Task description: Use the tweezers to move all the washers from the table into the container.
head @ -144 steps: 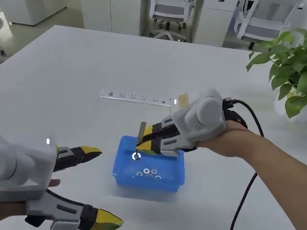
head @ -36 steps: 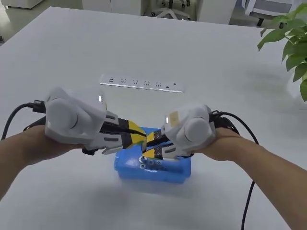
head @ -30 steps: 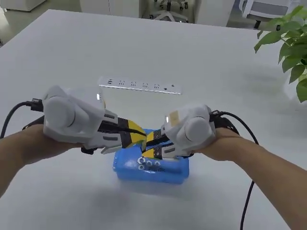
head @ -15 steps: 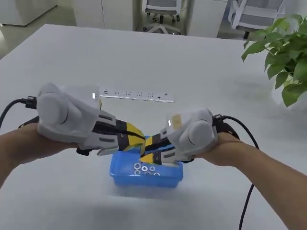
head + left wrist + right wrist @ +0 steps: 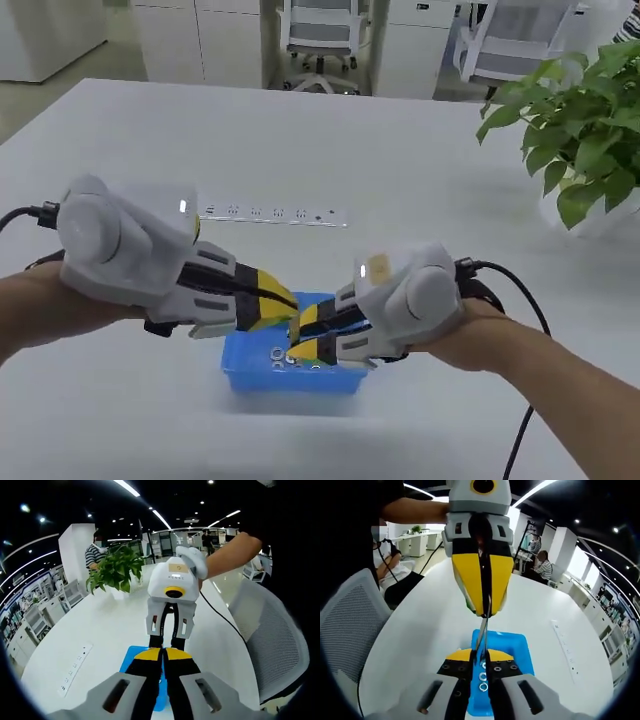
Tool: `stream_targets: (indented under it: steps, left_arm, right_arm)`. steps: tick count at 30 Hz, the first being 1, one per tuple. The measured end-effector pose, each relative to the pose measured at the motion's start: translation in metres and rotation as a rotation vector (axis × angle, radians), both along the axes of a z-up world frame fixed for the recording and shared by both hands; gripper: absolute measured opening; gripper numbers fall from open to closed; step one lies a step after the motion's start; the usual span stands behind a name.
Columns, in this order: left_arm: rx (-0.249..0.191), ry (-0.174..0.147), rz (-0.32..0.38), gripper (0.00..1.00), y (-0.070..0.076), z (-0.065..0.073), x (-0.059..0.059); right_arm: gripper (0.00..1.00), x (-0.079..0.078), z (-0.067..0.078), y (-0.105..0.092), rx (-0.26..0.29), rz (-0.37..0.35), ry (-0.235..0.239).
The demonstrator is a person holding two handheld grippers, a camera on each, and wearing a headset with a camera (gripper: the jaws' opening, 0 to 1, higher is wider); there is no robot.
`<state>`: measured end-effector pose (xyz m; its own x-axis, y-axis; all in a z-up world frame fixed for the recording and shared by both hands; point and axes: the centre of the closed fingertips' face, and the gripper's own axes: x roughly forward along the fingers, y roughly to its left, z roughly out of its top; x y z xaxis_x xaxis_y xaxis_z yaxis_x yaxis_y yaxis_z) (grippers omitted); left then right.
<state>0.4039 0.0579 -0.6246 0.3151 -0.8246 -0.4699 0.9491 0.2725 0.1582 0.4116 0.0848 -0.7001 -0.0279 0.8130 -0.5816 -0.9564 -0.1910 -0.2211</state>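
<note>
- You are holding the right gripper [image 5: 480, 655] with its jaws pressed together on the near end of the tweezers [image 5: 484, 627]. The yellow tips are hiding the exact grip point.
- You are holding the left gripper [image 5: 482, 611] tip to tip with the right one, its jaws also together. The tweezers' far end is running into the seam between them, so this gripper is clamping that end.
- In the head view both grippers are meeting just above the container [image 5: 250, 375]. Their tips are covering the tweezers and much of the container's inside.
- The container is blue and open-topped, and it is sitting on the table [image 5: 420, 160] directly below the joined tips.
- The washers [image 5: 483, 677] are lying on the container's floor. In the right gripper view three are showing in a line between the jaws. The gripper body is blocking the rest of the floor, so you cannot count them.
- A power strip [image 5: 270, 213] is lying beyond the container, well apart from it.
- A plant [image 5: 565, 120] is standing at the far right, and the frame edge is cutting it off.
</note>
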Motion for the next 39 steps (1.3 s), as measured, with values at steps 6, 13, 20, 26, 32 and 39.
stream_targets:
  steps: [6, 13, 20, 26, 32, 39]
  left_arm:
    - [0.026, 0.008, -0.037, 0.05, 0.001, 0.001, -0.019]
    - [0.07, 0.006, -0.058, 0.05, 0.007, -0.004, -0.035]
    - [0.103, 0.019, -0.061, 0.05, 0.013, -0.016, -0.046]
    - [0.149, 0.033, -0.06, 0.05, 0.018, -0.032, -0.053]
    - [0.21, 0.051, -0.064, 0.05, 0.024, -0.05, -0.057]
    - [0.282, 0.072, -0.072, 0.05, 0.029, -0.073, -0.063]
  right_arm:
    - [0.09, -0.017, 0.002, -0.003, -0.005, 0.0, 0.024]
    - [0.08, -0.03, 0.002, -0.008, -0.018, 0.005, 0.035]
    - [0.08, -0.039, -0.005, -0.015, -0.057, 0.014, 0.033]
    - [0.08, -0.045, -0.011, -0.02, -0.088, 0.017, 0.037]
    - [0.08, -0.049, -0.016, -0.024, -0.116, 0.016, 0.038]
    - [0.08, -0.055, -0.025, -0.026, -0.139, 0.016, 0.049]
